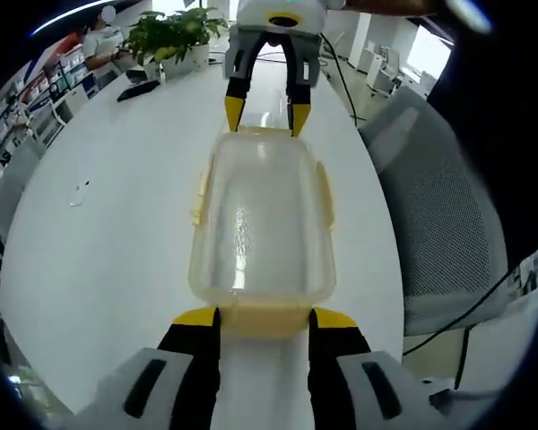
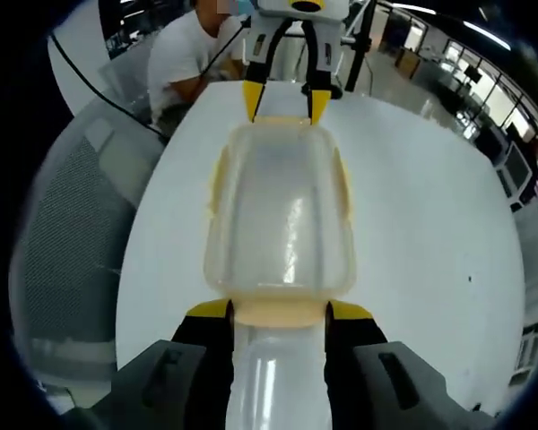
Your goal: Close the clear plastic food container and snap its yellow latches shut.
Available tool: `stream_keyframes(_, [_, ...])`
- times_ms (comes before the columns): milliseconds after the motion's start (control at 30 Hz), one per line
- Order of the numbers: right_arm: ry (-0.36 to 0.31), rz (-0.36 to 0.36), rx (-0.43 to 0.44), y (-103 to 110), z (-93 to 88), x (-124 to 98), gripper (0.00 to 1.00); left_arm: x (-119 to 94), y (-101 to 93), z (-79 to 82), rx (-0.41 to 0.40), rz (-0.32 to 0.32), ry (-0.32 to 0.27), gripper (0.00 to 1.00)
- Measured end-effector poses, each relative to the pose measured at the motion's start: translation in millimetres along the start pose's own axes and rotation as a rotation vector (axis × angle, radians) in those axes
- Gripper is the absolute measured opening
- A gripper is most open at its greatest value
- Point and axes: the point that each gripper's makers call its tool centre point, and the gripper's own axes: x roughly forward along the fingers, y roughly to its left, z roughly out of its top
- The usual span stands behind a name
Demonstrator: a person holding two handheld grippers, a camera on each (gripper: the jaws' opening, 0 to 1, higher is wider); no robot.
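The clear plastic container (image 1: 262, 224) lies lengthwise on the white table (image 1: 117, 224) with its lid on. Yellow latches run along its long sides (image 1: 325, 193) and sit at both ends. My left gripper (image 1: 264, 317) is at the near end, its yellow-tipped jaws closed against the two sides of the end latch (image 1: 264, 321). My right gripper (image 1: 267, 115) faces it from the far end. In the right gripper view the same container (image 2: 282, 215) stretches away from my right gripper (image 2: 280, 312), whose jaws clasp the other end latch (image 2: 280, 313); the left gripper (image 2: 282, 100) stands beyond.
A grey mesh office chair (image 1: 439, 215) stands close to the table's edge, also seen as chair (image 2: 72, 233). Potted plants (image 1: 175, 36) and a dark flat object (image 1: 136, 90) sit at the table's far end. A person in a white shirt (image 2: 193, 63) sits behind the table.
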Motion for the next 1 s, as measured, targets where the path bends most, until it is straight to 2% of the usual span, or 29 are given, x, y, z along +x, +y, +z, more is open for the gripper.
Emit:
stream_keyframes(400, [0.010, 0.002, 0.013, 1, -26.0, -23, 0.36, 5, 0.2, 35.5, 0.014, -0.008, -0.008, 0.32])
stream_keyframes(1000, [0.045, -0.009, 0.027, 3, -72.7, -50, 0.36, 27, 0.1, 84.3, 0.027, -0.006, -0.026, 0.32])
